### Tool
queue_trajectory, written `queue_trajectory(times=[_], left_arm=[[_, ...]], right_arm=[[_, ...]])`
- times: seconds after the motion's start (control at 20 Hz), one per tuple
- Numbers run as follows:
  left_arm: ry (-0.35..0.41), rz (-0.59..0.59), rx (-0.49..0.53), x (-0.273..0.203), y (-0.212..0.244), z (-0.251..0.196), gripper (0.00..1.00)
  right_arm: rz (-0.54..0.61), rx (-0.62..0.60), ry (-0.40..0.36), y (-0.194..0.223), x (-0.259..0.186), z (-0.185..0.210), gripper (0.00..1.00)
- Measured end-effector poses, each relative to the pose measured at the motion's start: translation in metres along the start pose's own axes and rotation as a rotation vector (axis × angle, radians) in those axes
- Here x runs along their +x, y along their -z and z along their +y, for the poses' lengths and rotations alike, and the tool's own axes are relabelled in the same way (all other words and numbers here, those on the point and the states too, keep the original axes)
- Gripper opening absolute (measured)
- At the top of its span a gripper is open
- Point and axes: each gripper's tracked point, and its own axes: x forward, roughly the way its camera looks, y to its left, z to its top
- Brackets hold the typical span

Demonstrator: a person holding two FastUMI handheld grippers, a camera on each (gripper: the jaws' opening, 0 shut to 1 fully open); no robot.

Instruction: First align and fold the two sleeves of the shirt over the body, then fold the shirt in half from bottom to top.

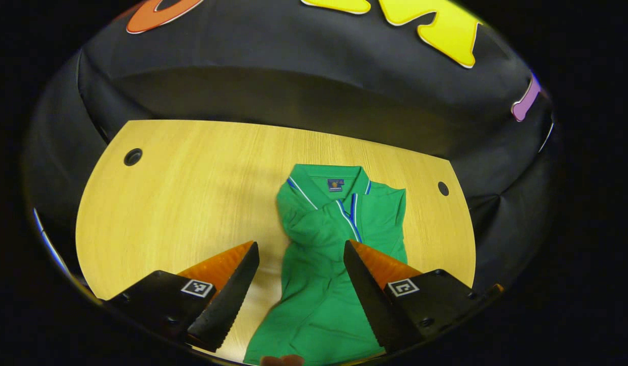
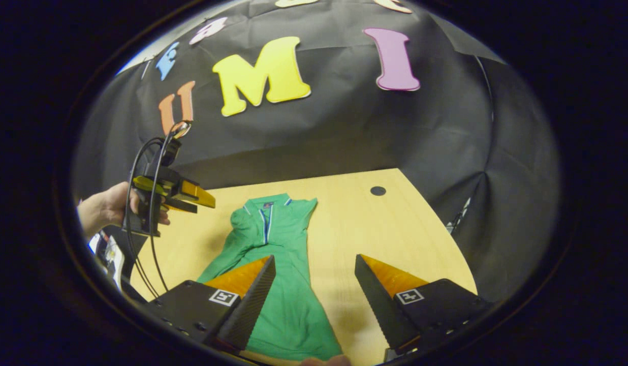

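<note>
Overhead, both tools [image 1: 301, 249] [image 2: 315, 263] agape above shirt [image 1: 324, 264].

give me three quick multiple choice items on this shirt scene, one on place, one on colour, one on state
1. Where does the polo shirt lie?
A. on the wooden table
B. on the floor
C. draped over the booth wall

2. What colour is the shirt's body?
A. red
B. green
C. white

3. How do the right gripper jaws stand?
A. shut on the collar
B. shut on a sleeve
C. open, holding nothing

Key: 1 A, the shirt lies flat on the table, collar toward the far edge; 2 B, the body is green with blue and white trim at collar and placket; 3 C, there is a wide gap between the jaws above the shirt and table.
</note>
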Motion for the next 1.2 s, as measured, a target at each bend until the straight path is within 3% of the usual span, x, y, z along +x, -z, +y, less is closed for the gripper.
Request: queue_trajectory(times=[0.05, 0.1, 0.3, 0.35, 0.5, 0.95, 1.05, 1.2], left_arm=[[0.005, -0.011, -0.007, -0.012, 0.041, 0.016, 1.00], [0.005, -0.016, -0.016, -0.022, 0.030, 0.018, 1.00], [0.032, -0.041, -0.074, -0.075, 0.085, 0.017, 1.00], [0.028, -0.040, -0.062, -0.084, 0.102, 0.020, 1.00], [0.003, 0.022, -0.022, -0.103, 0.163, 0.032, 1.00], [-0.021, 0.316, 0.008, -0.120, 0.318, 0.063, 1.00], [-0.031, 0.343, -0.002, -0.114, 0.323, 0.065, 1.00], [-0.045, 0.334, -0.020, -0.101, 0.292, 0.067, 1.00]], right_arm=[[-0.005, -0.047, -0.002, -0.001, -0.001, 0.001, 0.96], [-0.005, -0.088, -0.013, 0.000, -0.003, 0.003, 0.96], [0.055, -0.105, -0.038, 0.027, -0.017, 0.010, 0.93], [0.082, -0.110, -0.055, 0.038, -0.022, 0.014, 0.96], [0.162, -0.195, -0.055, 0.073, -0.033, 0.014, 0.96], [0.416, -0.234, 0.008, 0.180, -0.058, -0.015, 0.97], [0.462, -0.222, 0.019, 0.195, -0.055, -0.018, 0.98], [0.539, -0.209, 0.034, 0.221, -0.043, -0.023, 0.97]])
